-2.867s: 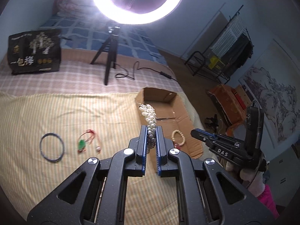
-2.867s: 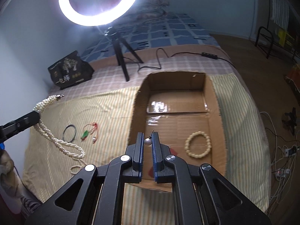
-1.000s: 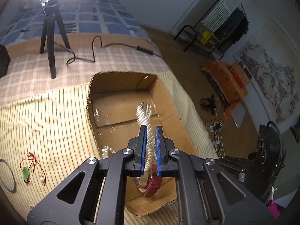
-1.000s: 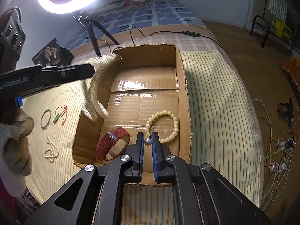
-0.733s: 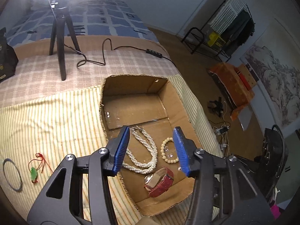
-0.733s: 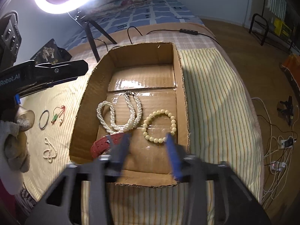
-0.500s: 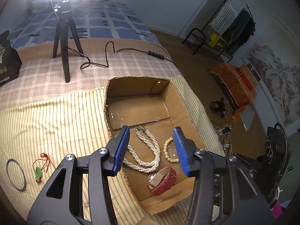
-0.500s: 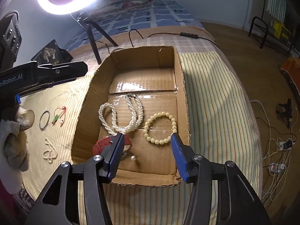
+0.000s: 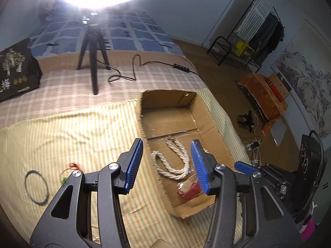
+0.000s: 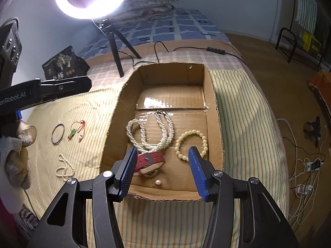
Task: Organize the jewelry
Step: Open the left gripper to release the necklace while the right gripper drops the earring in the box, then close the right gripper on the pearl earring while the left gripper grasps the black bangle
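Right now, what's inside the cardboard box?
Inside the cardboard box lie a long pearl necklace, a cream bead bracelet, a red watch and one loose pearl. The right gripper's fingers cover part of the box floor.

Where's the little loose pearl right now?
In the right wrist view, the loose pearl lies on the cardboard box floor by its near wall, just in front of the red watch.

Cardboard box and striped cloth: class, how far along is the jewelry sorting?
Done: the cardboard box holds the long pearl necklace, cream bead bracelet, red strap watch and single pearl earring. In hand: nothing; left gripper and right gripper are open. Left: dark ring bangle, red-cord green pendant, small pearl strand.
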`<action>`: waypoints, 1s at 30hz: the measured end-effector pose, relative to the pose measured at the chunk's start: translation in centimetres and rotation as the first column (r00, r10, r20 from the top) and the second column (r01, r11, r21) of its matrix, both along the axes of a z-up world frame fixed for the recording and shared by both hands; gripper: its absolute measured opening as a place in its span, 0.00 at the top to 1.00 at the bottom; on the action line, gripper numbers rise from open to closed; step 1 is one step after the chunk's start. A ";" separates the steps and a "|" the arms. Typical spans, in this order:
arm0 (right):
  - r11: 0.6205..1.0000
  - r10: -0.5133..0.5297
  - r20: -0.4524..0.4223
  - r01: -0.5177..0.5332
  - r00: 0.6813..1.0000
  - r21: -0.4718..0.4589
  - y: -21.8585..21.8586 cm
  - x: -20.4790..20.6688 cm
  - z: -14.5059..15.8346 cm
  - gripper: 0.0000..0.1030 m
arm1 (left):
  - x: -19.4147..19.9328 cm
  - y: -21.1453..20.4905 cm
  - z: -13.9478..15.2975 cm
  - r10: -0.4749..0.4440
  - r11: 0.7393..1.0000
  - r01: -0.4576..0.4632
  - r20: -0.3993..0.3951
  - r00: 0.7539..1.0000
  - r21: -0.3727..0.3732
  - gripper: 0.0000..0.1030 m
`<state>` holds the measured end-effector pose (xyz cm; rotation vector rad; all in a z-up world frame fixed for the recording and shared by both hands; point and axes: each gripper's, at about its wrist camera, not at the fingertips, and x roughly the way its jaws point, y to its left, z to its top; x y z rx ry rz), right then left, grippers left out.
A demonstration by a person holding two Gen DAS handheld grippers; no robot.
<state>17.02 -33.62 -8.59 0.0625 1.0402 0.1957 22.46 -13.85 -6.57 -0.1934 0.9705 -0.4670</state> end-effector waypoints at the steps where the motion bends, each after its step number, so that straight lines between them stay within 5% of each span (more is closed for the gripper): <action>1: 1.000 -0.001 0.003 0.001 1.000 -0.001 0.1 -0.1 0.1 0.52 | -0.2 0.5 0.2 0.006 1.000 -0.006 0.007 1.000 0.004 0.53; 12: 1.000 0.015 0.066 -0.016 0.998 0.010 2.9 -1.1 1.7 0.52 | -2.0 7.4 1.7 0.091 0.994 -0.096 0.081 0.993 0.052 0.53; 20: 0.993 0.119 0.182 -0.122 0.976 0.007 7.0 -2.6 2.2 0.51 | -3.1 13.9 1.7 0.176 0.978 -0.187 0.120 0.977 0.087 0.53; 23: 0.987 0.158 0.172 -0.160 0.972 -0.003 8.7 -2.8 1.7 0.41 | -3.4 15.8 1.4 0.199 0.972 -0.210 0.111 0.974 0.101 0.53; 30: 0.974 0.226 0.078 -0.225 0.971 -0.018 12.5 -2.1 0.1 0.41 | -4.0 18.9 -0.5 0.227 0.957 -0.237 0.080 0.971 0.169 0.53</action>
